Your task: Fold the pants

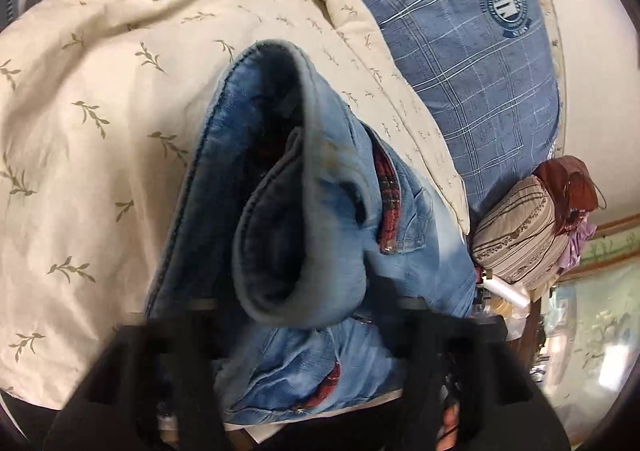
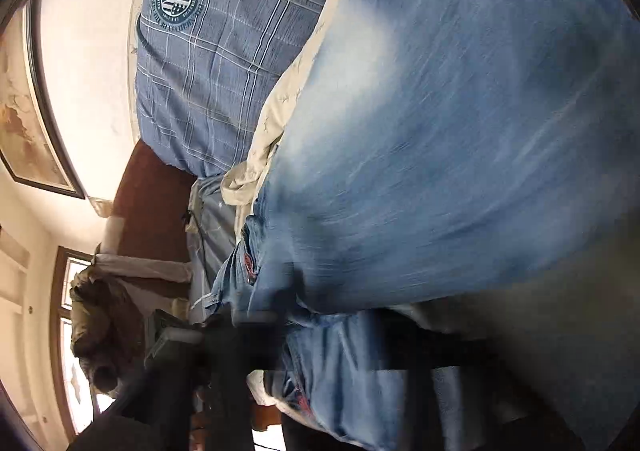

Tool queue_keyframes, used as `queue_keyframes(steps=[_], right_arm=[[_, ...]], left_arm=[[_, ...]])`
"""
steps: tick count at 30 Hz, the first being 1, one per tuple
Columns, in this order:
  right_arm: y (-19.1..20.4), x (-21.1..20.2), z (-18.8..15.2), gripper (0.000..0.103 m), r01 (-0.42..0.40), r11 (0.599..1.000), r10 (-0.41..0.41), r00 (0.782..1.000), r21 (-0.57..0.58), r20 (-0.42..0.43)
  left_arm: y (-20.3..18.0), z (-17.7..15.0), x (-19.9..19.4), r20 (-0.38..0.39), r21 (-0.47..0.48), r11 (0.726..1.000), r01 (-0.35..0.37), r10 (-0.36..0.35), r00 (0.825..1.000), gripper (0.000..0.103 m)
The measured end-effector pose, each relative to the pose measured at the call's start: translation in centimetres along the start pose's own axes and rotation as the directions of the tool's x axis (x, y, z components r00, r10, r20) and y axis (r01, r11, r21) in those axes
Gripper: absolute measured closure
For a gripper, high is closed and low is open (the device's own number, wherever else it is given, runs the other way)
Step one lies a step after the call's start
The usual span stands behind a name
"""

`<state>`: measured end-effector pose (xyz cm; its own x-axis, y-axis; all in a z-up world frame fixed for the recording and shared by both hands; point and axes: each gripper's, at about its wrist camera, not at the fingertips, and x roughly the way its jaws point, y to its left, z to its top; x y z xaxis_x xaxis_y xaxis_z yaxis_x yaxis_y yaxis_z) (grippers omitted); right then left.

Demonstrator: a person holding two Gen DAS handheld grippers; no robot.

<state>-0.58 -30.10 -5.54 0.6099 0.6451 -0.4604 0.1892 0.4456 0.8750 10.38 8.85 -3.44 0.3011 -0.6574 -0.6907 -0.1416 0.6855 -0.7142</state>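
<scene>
Nearest the lens in the left wrist view, we see the left gripper (image 1: pixel 304 315) with its two black fingers standing wide at 7 and 5 o'clock and a thick bundle of jeans (image 1: pixel 304 187) filling the gap between them; whether the fingers actually pinch the denim we cannot tell, as the contact is blurred. The jeans rise from 6 o'clock toward 12, doubled over at least once: a rolled hem or waistband loop faces us, with red plaid lining (image 1: pixel 386 195) showing at 3 o'clock of the bundle. In the right wrist view the right gripper (image 2: pixel 320 335) sits at 6 o'clock, its fingers dark and smeared, with denim (image 2: pixel 440 131) between and over them; its grip is likewise not readable. Beyond the jeans lies a cream leaf-print quilt (image 1: pixel 100 99), and farther off, toward 1 o'clock, a blue checked pillow (image 1: pixel 472 63) bearing a round crest. At 3 o'clock of the left view a striped bundle (image 1: pixel 516 239) sits off the bed. Judgement: the fold is partway along; the legs look gathered together, but the bundle is loose and not laid flat, so the final fold and smoothing remain.
</scene>
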Motion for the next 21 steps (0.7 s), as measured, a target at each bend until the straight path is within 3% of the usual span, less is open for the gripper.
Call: queue_keyframes(steps=[3,7,9,11,13,16,18,21], right_arm=[[2.2,-2.9,-0.9,0.099,-0.038,0.994,0.036,0.999,-0.107,-0.012],[3.5,-5.0,-3.9,0.099,-0.024,0.973,0.004,0.996,-0.229,-0.087],[1.9,-4.7,-5.3,0.099,0.031,0.972,-0.061,0.991,-0.235,-0.122],[-0.6,-3.6,-5.9,0.094,0.082,0.98,-0.112,0.98,-0.183,-0.163],[-2.6,-2.4,-6.1,0.091,0.114,0.986,-0.136,0.972,-0.121,-0.189],[-2.7,-3.5,-5.6,0.084,0.082,0.994,-0.093,0.981,-0.074,-0.171],[-2.1,-6.8,-4.3,0.077,0.097,0.988,-0.109,0.99,-0.122,-0.093],[-3.3,-13.4,-2.0,0.066,0.167,0.981,-0.158,0.982,-0.097,0.102]], left_arm=[[-0.3,-0.9,-2.0,0.01,0.023,0.999,0.036,-0.037,0.999,0.073],[0.3,-4.4,-4.6,0.006,0.074,0.995,0.065,-0.065,0.998,0.073],[1.3,-6.4,-4.2,-0.008,0.091,0.996,0.016,-0.015,1.0,0.072],[2.2,-7.7,-2.8,-0.021,0.112,0.991,-0.07,0.072,0.997,0.072],[2.8,-8.2,-1.6,-0.037,0.097,0.99,-0.1,0.104,0.994,0.072],[1.7,-8.1,-2.6,-0.025,0.128,0.985,-0.113,0.117,0.993,0.071],[0.7,-8.3,-4.4,0.008,0.182,0.978,-0.098,0.098,0.995,0.067],[0.2,-8.8,-7.1,0.048,0.24,0.97,-0.044,0.034,0.998,0.044]])
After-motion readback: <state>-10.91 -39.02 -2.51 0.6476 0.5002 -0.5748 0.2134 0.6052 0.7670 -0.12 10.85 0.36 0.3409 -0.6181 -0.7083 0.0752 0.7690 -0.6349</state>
